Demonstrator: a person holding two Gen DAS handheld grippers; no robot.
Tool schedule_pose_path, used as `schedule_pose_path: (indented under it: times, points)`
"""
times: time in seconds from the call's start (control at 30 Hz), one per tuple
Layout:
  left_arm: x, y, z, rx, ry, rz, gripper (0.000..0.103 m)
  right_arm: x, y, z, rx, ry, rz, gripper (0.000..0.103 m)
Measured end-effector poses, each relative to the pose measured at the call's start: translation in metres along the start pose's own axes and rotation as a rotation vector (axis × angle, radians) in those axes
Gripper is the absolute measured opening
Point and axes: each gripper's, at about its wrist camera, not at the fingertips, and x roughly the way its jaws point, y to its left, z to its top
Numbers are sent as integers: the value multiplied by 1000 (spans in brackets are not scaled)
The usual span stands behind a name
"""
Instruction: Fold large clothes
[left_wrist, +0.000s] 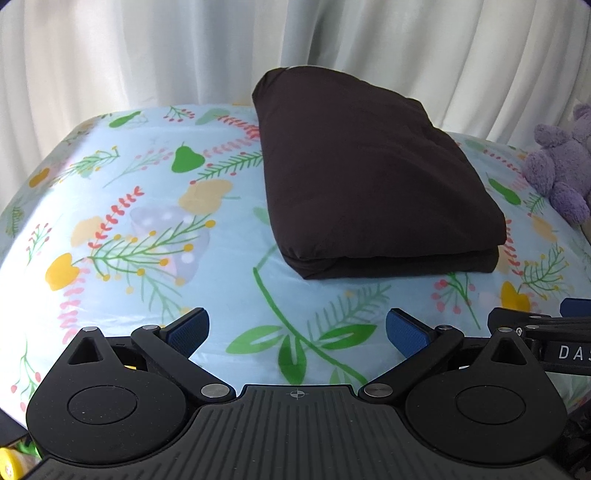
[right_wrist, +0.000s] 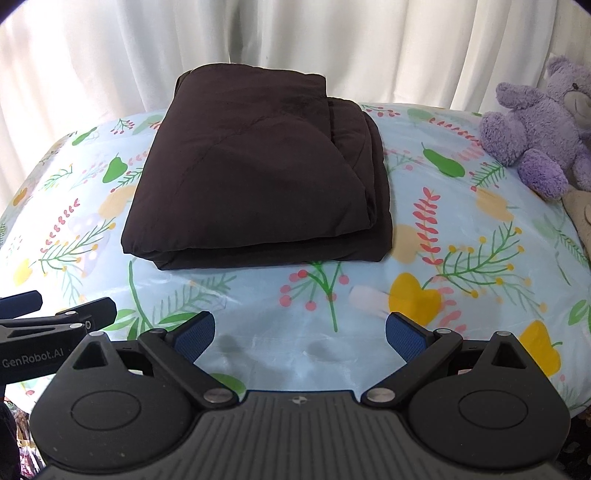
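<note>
- The dark brown fabric garment (right_wrist: 258, 166), folded into a thick rectangular bundle, lies on the pale blue floral-print sheet (right_wrist: 461, 229) covering the work surface, towards its far side.
- In the right wrist view the bundle sits left of centre; in the left wrist view it sits right of centre. It therefore lies between the two tools, beyond both.
- The left gripper (left_wrist: 297, 332) has its blue-padded jaws spread wide and holds nothing. It hovers over the near part of the sheet, apart from the garment.
- The right gripper (right_wrist: 300, 332) is likewise spread wide and empty, near the sheet's near edge and clear of the bundle.
- Judgement: the fold appears complete or nearly so; any remaining work is likely tidying.
- Risk: the upper layer sits slightly askew at the right side, where stepped edges show. A nudge there from either gripper could slide the layers apart.
- Risk: pinching only the top layer would lift it and undo the fold.
- Risk: the sheet looks smooth, so dragging the bundle could shift or bunch it.
- The purple plush teddy bear (right_wrist: 543, 122) rests at the far right, well apart from the garment.
- Containers: none are visible, so no contents can be reported.
</note>
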Motion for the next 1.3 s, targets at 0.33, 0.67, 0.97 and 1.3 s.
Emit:
schedule_pose_path:
  times: [0.33, 0.67, 0.97, 1.3]
  points:
    - [2, -6, 1, 7, 7, 2, 103, 0, -6, 2, 10, -9, -6, 99]
    - [6, -6, 3, 7, 15, 1, 103, 1, -5, 4, 4, -11, -11, 99]
    - [10, -9, 5, 7, 22, -1, 103, 3, -10, 6, 2, -12, -15, 99]
    - [13, -11, 6, 10, 28, -1, 103, 3, -11, 8, 0, -14, -20, 99]
